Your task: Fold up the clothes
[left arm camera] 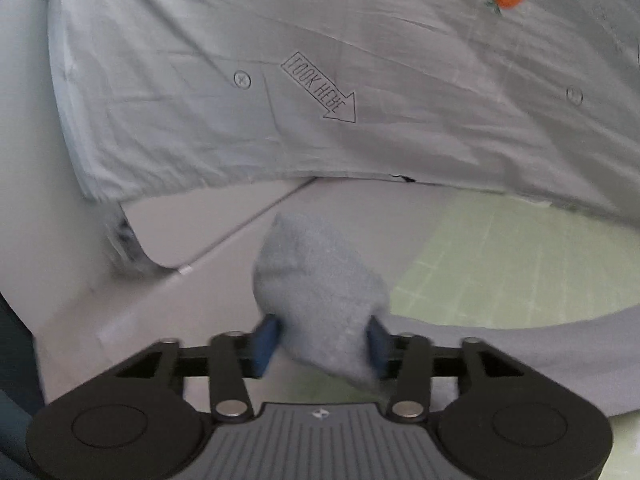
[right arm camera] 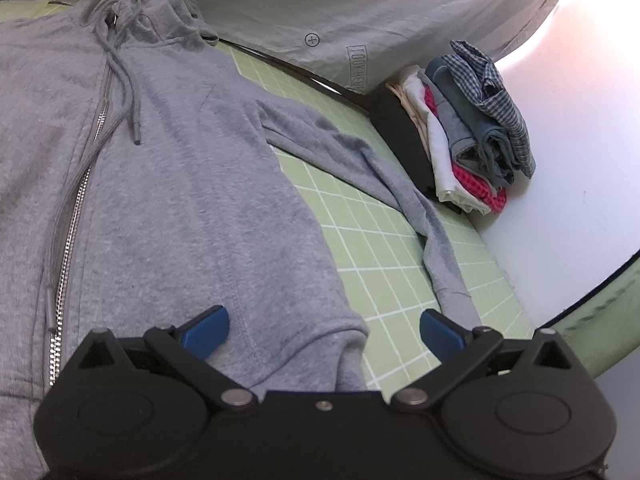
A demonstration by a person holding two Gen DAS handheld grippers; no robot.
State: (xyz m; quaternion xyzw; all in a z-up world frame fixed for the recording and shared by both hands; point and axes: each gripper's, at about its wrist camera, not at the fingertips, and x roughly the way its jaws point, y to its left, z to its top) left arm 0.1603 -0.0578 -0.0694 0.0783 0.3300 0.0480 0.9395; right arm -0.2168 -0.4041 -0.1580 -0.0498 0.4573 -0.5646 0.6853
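Right now my left tool has a bunched piece of grey hoodie fabric between its blue pads, which press on it from both sides at the lower middle of the left wrist view. That gathered end stands lifted off the white bench, with the green grid mat showing to its right. Across the upper half of that frame hangs a pale grey sheet printed with an arrow and some lettering, plus a small orange mark at the upper right.

My right tool stands wide open at the bottom of the right wrist view, holding nothing; its left pad sits over the hoodie's hem and its right pad over bare mat. The grey hoodie lies flat on the mat, filling the left and centre of the frame, zip running down its left side and drawstrings trailing from the collar at the upper left. One sleeve stretches out toward the lower right. At the right, a pile of folded clothes rests on the bench, a checked shirt on top.
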